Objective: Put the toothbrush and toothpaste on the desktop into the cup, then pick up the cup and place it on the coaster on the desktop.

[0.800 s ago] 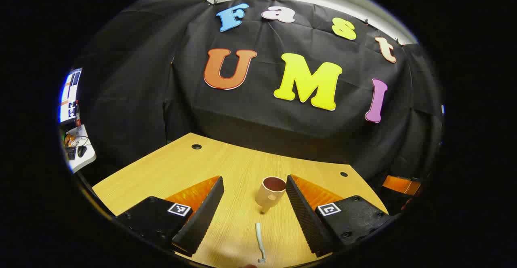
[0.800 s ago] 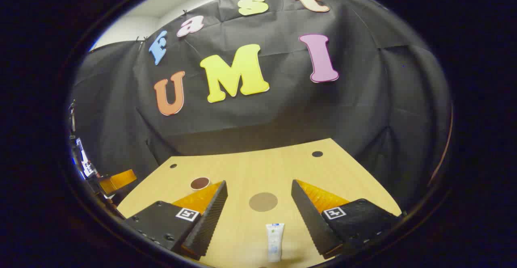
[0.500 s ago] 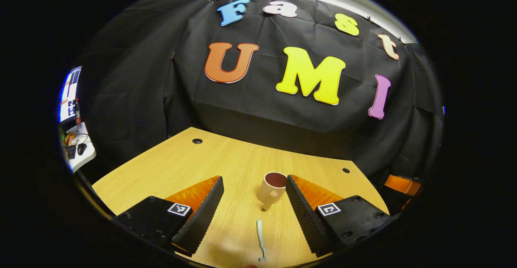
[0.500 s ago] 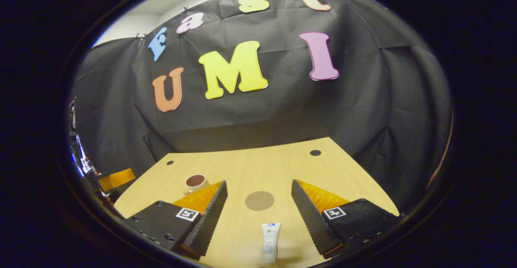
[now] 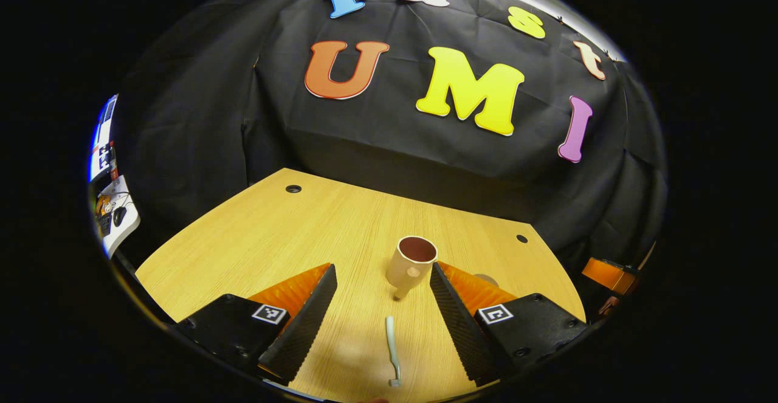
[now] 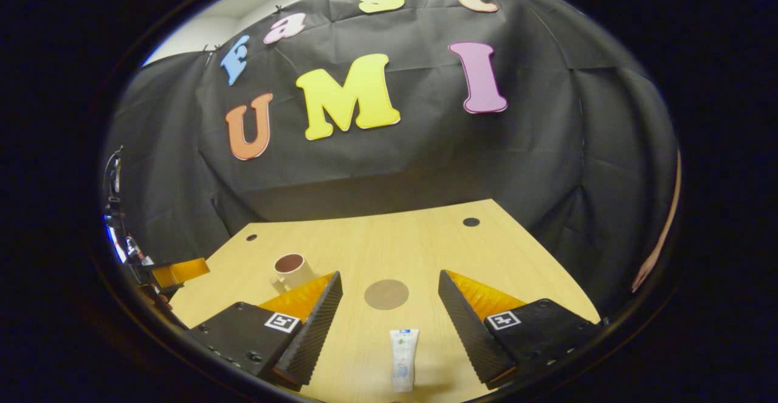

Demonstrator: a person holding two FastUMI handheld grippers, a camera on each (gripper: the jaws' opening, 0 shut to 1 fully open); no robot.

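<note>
You are holding the left gripper (image 5: 383, 306), fingers apart, over the toothbrush (image 5: 392, 348) lying flat near the table's (image 5: 255, 233) front edge, handle pointing toward the cup (image 5: 410, 261), head toward you. Light, stiff and thin, it is probably best pinched mid-handle. Your right gripper (image 6: 390, 306), also apart, is framing the toothpaste (image 6: 403, 358): soft, so likely best gripped mid-tube; its long axis is running toward the coaster (image 6: 386, 294).

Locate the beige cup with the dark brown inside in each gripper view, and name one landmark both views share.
Left gripper view: the beige cup stands just right of centre, beside the left gripper's right-hand finger.
Right gripper view: the cup stands at lower left, behind the right gripper's left-hand finger.
Shared landmark: the round brown coaster on the wooden desktop.
</note>
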